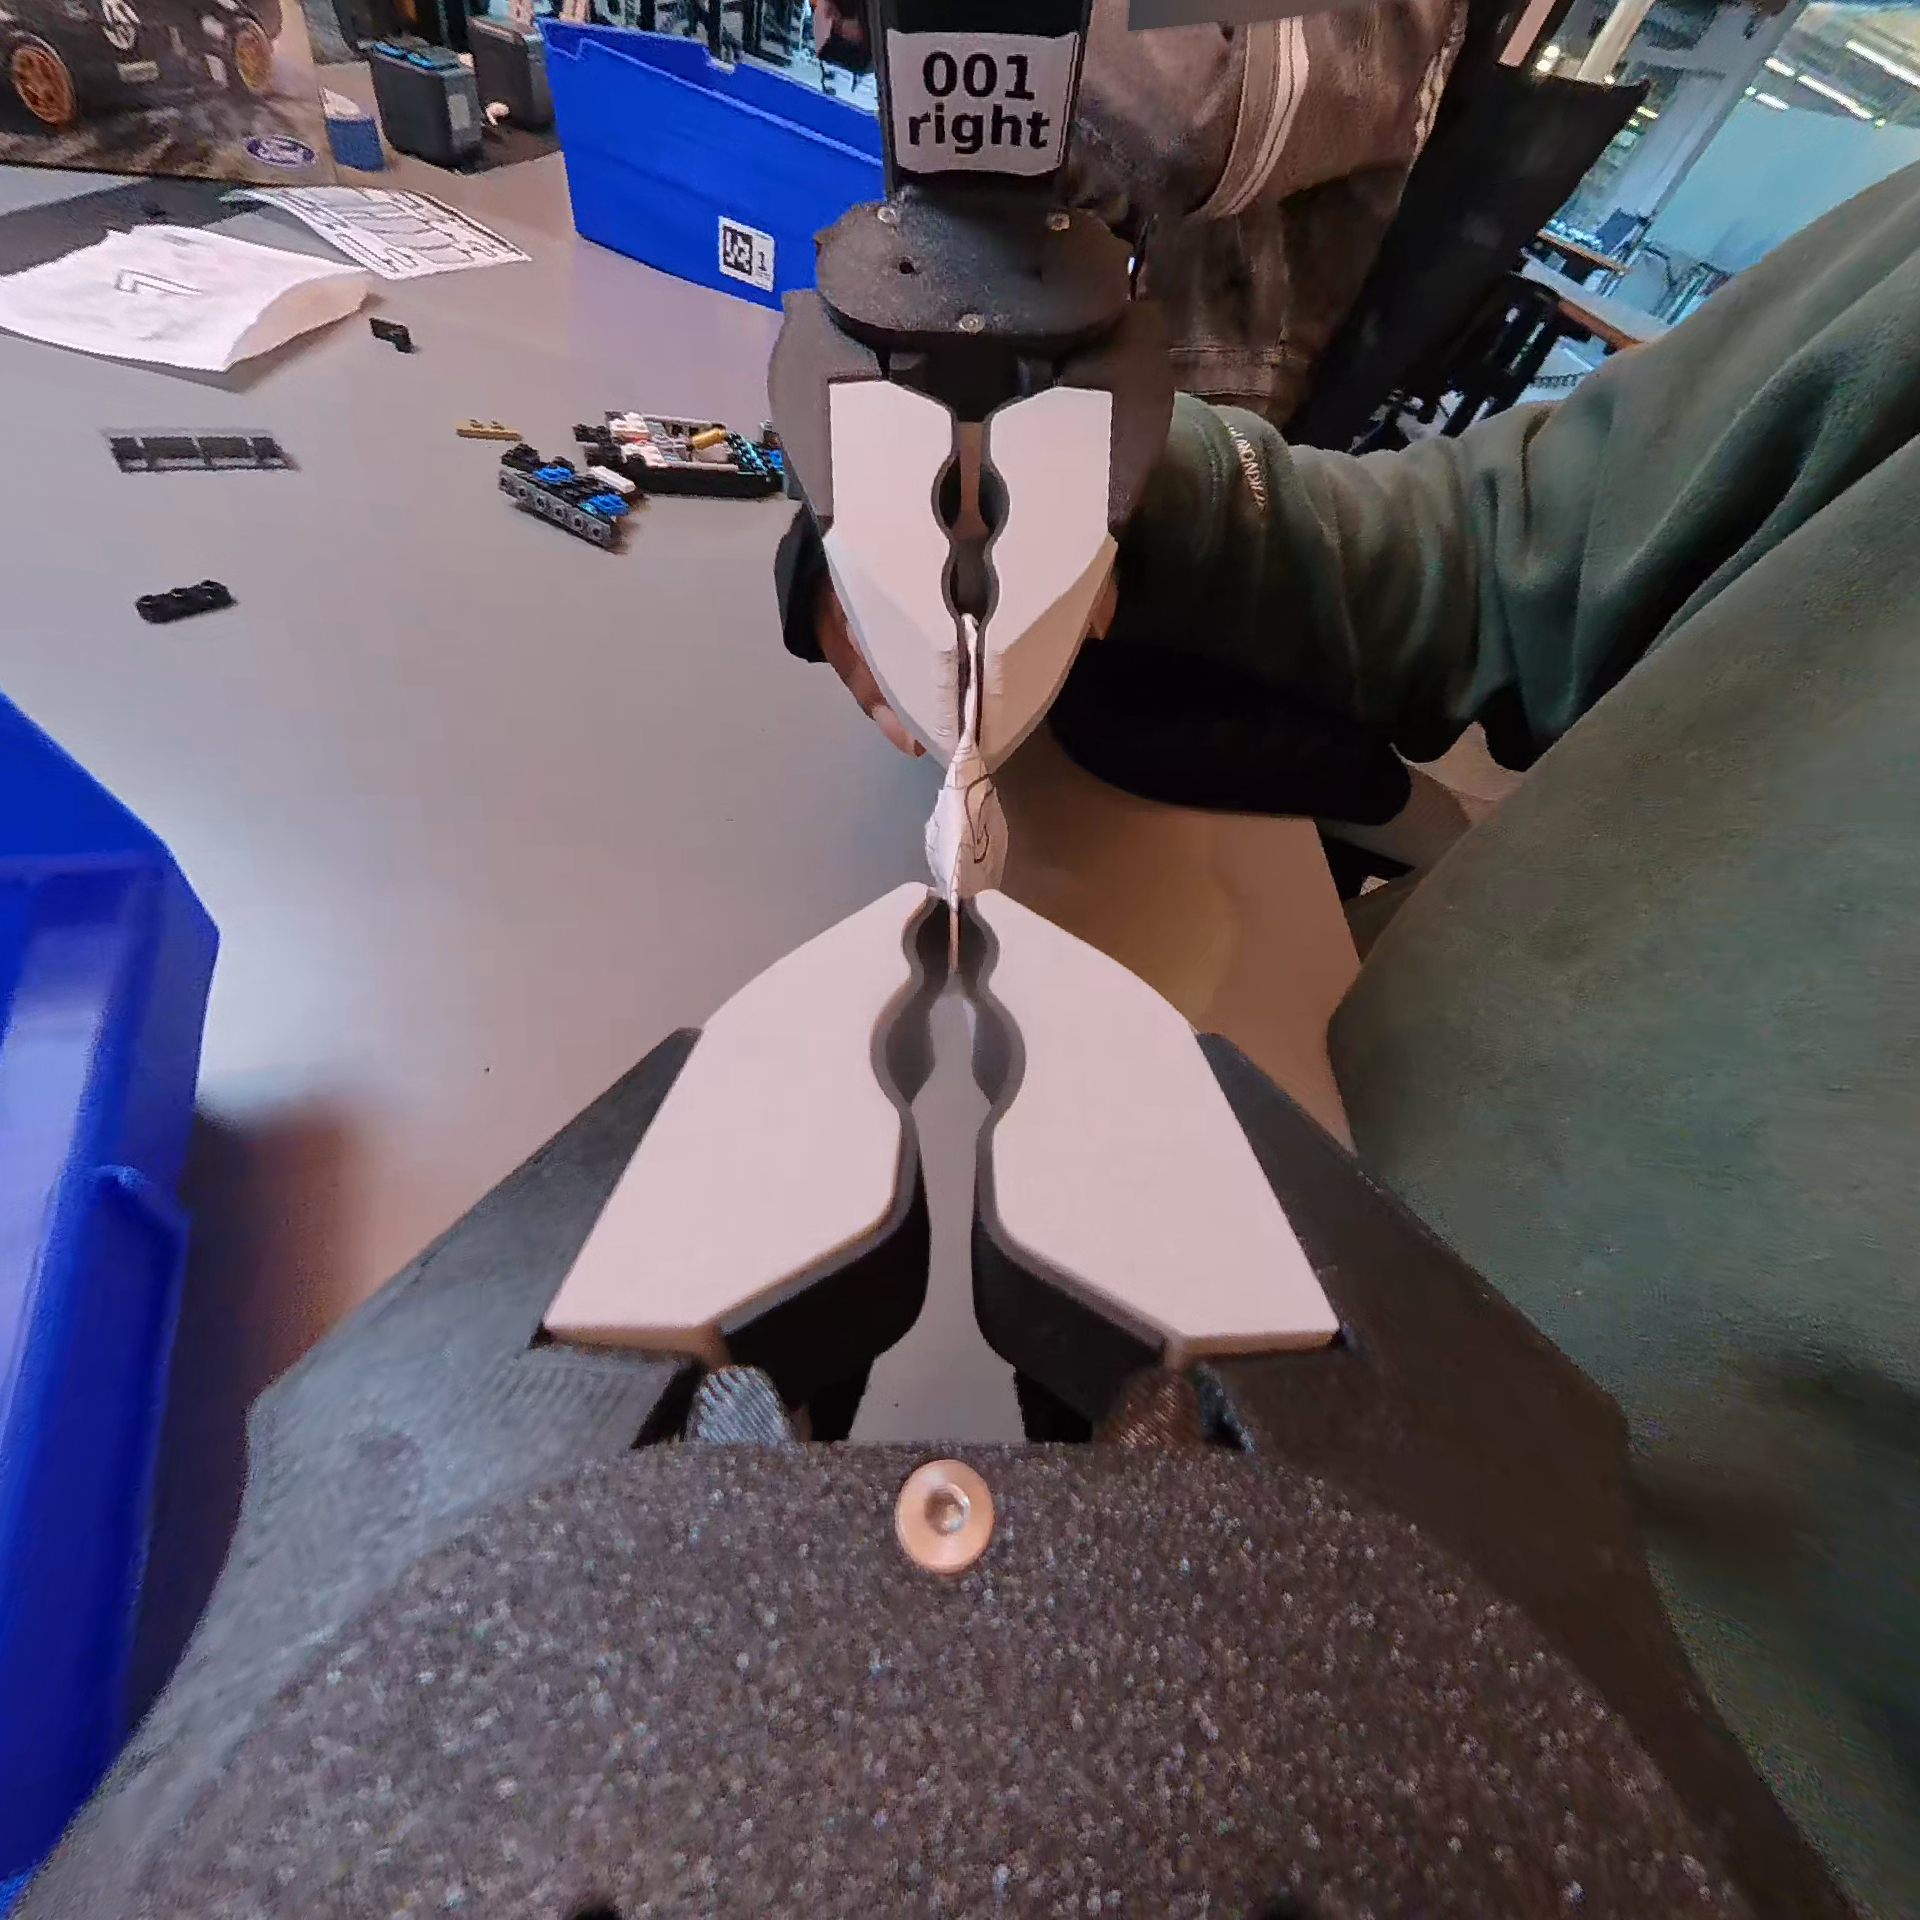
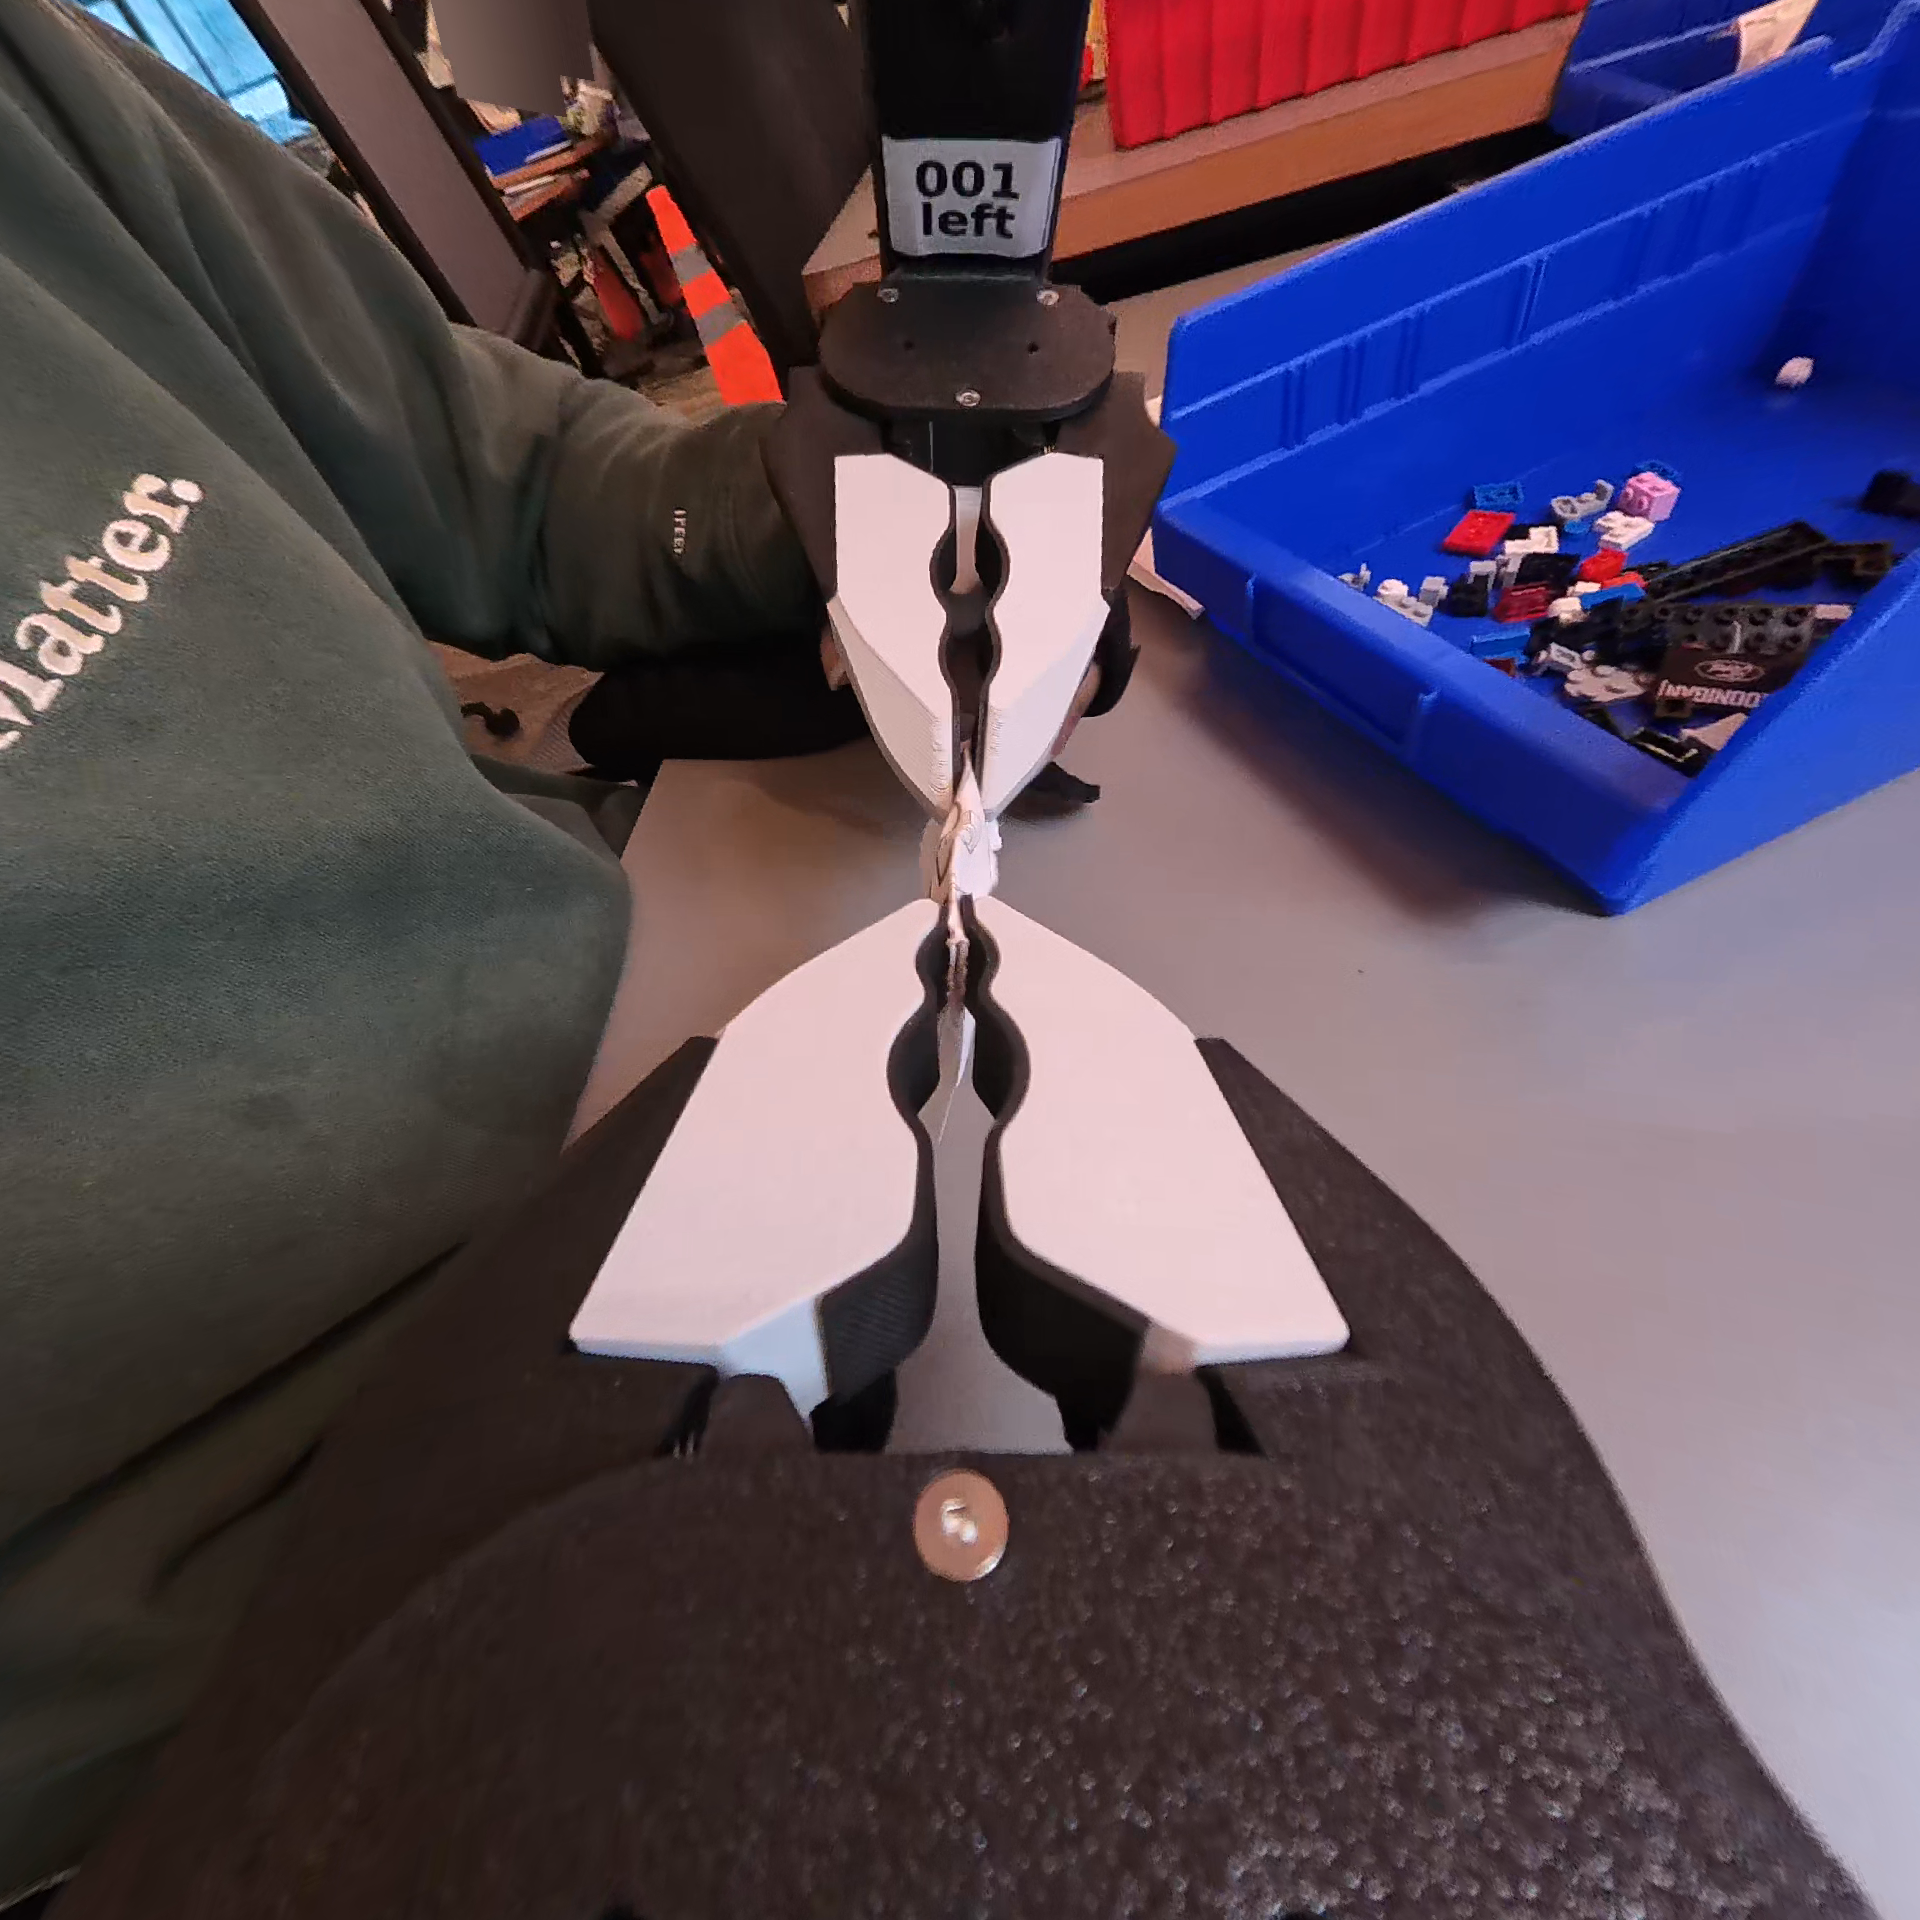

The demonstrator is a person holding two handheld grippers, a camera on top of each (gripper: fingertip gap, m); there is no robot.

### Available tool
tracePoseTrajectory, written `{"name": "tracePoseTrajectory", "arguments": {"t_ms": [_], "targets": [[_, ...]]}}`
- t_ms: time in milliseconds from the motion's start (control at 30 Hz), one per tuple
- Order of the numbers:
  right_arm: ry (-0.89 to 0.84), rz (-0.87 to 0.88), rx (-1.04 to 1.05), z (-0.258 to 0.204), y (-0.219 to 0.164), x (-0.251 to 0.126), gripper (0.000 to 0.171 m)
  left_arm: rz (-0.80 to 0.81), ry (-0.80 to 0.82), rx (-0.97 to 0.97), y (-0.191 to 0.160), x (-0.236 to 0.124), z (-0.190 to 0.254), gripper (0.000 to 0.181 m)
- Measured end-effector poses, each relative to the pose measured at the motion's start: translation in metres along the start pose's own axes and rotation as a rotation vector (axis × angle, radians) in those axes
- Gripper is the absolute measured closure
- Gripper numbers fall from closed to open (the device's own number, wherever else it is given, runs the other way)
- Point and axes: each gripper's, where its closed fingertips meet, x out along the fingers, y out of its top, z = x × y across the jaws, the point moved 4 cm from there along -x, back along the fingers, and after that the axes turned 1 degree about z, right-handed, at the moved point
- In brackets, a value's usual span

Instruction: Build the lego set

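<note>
Left wrist view shows my left gripper [image 1: 951, 914] and right gripper [image 1: 971, 727] tip to tip above the desk [image 1: 468, 779], both jaws pinching one crumpled white paper scrap [image 1: 964, 826] stretched between them.

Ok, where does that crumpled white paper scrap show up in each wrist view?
Left wrist view: paper scrap at centre, pinched between the left tool below and the right tool above.
Right wrist view: centre, between both tools' tips.
Shared landmark: the grey table beneath.
</note>
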Motion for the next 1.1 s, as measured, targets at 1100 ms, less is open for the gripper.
{"name": "tracePoseTrajectory", "arguments": {"t_ms": [1100], "targets": [[-0.421,-0.075,0.473,0.163,-0.002,-0.061,0.167,0.119,0.343,0.049,0.013,-0.018,-0.034,0.181]]}}
